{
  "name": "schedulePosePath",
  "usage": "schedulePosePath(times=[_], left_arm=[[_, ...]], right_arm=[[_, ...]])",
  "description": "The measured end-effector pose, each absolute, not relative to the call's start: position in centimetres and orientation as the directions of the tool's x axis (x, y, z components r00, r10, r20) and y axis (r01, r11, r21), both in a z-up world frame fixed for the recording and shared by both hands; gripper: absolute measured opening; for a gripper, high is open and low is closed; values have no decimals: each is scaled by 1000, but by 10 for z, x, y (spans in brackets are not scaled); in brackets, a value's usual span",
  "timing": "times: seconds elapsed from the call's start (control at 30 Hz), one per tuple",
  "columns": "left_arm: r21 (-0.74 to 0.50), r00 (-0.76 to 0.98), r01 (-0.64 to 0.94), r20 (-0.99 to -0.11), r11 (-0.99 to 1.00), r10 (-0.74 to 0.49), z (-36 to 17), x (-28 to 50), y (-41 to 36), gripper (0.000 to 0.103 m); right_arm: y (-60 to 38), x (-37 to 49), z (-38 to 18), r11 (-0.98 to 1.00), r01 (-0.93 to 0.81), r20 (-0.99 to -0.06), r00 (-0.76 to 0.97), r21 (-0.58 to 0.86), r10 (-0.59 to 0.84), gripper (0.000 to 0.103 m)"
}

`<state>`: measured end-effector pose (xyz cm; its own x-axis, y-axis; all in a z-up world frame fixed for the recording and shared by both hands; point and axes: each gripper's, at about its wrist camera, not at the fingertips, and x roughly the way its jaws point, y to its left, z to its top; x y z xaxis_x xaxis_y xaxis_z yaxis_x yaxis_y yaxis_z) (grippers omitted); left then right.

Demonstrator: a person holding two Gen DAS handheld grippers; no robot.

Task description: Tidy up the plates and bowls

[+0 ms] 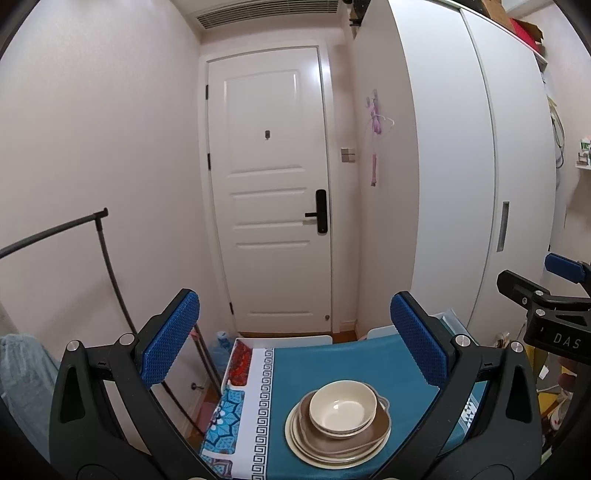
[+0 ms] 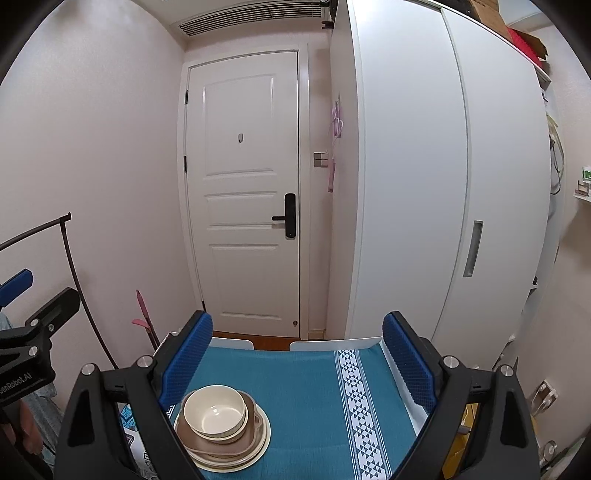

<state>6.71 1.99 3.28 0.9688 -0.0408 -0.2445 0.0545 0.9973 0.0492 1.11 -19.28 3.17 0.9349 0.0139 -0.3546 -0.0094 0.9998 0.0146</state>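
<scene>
A white panelled door (image 1: 269, 192) with a black handle (image 1: 319, 214) stands far ahead, pale pink walls (image 1: 92, 129) left, a tall white wardrobe (image 1: 461, 166) right, a ceiling vent (image 1: 266, 13) above

You see glossy cream ceramic on the top bowl (image 1: 342, 406) and matt brown on the plate (image 1: 345, 437) under it. The teal tablecloth (image 2: 306, 391) looks woven; your finger pads (image 1: 170, 338) are dimpled blue rubber.

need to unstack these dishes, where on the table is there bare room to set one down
Bare teal cloth lies between the dish stack and the white triangle stripe, also behind the stack toward the door. The stack's own corner is crowded. Both grippers, left and right, are open and empty.
</scene>
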Motion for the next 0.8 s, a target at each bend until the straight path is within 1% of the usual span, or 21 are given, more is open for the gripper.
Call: schedulePosePath(times=[0.53, 0.8], left_arm=[[61, 973, 18, -231, 998, -3, 30, 84, 24, 103], [58, 972, 21, -234, 998, -7, 28, 101, 24, 103]], right_arm=[[-191, 29, 29, 1000, -14, -366, 930, 21, 21, 92], [-193, 47, 23, 1000, -11, -381, 924, 28, 20, 92]])
